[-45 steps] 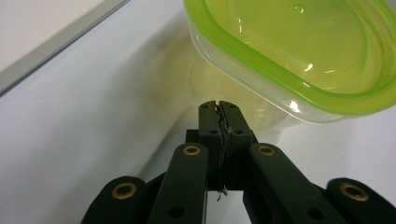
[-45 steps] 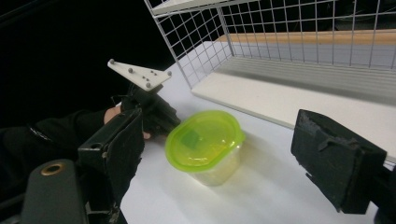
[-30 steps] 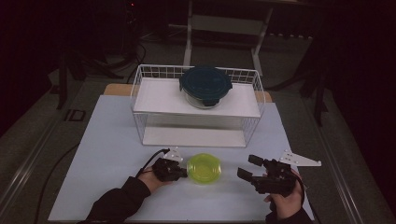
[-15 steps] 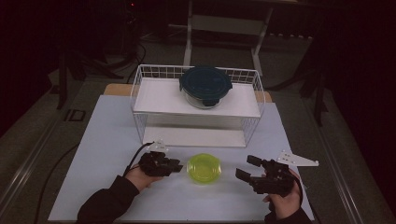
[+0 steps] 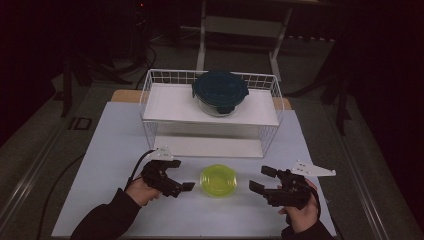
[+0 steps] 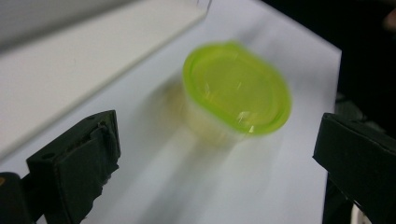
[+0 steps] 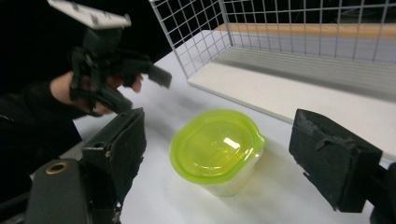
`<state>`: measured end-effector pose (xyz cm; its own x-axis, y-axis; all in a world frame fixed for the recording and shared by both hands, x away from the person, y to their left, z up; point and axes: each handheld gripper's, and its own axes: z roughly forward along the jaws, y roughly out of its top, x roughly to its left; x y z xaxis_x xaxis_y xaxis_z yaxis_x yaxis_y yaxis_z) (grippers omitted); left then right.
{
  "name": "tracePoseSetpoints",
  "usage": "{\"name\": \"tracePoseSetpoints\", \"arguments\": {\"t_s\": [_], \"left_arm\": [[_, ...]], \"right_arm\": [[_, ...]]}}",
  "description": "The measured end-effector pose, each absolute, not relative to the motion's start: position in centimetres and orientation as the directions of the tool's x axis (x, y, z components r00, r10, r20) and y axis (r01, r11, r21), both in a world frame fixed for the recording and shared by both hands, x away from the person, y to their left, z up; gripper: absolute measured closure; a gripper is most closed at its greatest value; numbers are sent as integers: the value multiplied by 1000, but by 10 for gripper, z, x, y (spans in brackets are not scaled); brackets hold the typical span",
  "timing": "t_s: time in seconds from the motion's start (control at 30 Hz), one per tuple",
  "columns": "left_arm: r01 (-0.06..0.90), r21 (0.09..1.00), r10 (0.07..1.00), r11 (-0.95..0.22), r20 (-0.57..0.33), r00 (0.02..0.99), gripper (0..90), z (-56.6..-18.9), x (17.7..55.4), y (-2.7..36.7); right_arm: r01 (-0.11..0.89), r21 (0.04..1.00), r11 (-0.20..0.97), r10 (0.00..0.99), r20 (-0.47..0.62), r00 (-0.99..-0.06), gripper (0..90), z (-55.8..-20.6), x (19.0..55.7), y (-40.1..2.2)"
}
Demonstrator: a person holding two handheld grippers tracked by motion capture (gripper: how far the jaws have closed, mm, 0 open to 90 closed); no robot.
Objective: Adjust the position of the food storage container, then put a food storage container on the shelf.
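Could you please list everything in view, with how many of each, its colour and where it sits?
lidded container: one, clear tub with yellow-green lid, on the table in front of the rack, between the two claws.
lidded bowl: one, glass with dark teal lid, on the rack's upper shelf.
wire rack: one, white, two white shelves, at the far side of the table.
table: one, pale top, under everything.
left claw: one, black, left of the lidded container, jaws just opened wide, nothing between them; the lidded container lies ahead of it, apart.
right claw: one, black, right of the lidded container, jaws apart, holding nothing.
hands: two, in dark sleeves, at the near edge.
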<state>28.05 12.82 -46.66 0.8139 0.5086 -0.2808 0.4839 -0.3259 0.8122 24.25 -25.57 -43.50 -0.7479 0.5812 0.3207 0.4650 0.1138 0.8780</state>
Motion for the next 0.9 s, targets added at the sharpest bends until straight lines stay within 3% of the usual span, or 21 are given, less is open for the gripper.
{"name": "tracePoseSetpoints", "arguments": {"t_s": [0.23,0.63,0.87,0.9], "left_arm": [[490,820,492,-297,-308,814,3,-448,278,121],[628,731,507,-268,-447,737,4,-460,298,111],[703,669,526,-240,-519,673,55,-470,308,105],[719,656,523,-229,-540,660,60,-472,309,105]], "right_arm": [[451,885,115,585,307,-750,163,-436,250,-250],[583,799,145,610,392,-689,138,-446,268,-232],[670,731,134,617,468,-633,194,-459,283,-227],[684,717,131,619,480,-622,235,-460,284,-227]]}}
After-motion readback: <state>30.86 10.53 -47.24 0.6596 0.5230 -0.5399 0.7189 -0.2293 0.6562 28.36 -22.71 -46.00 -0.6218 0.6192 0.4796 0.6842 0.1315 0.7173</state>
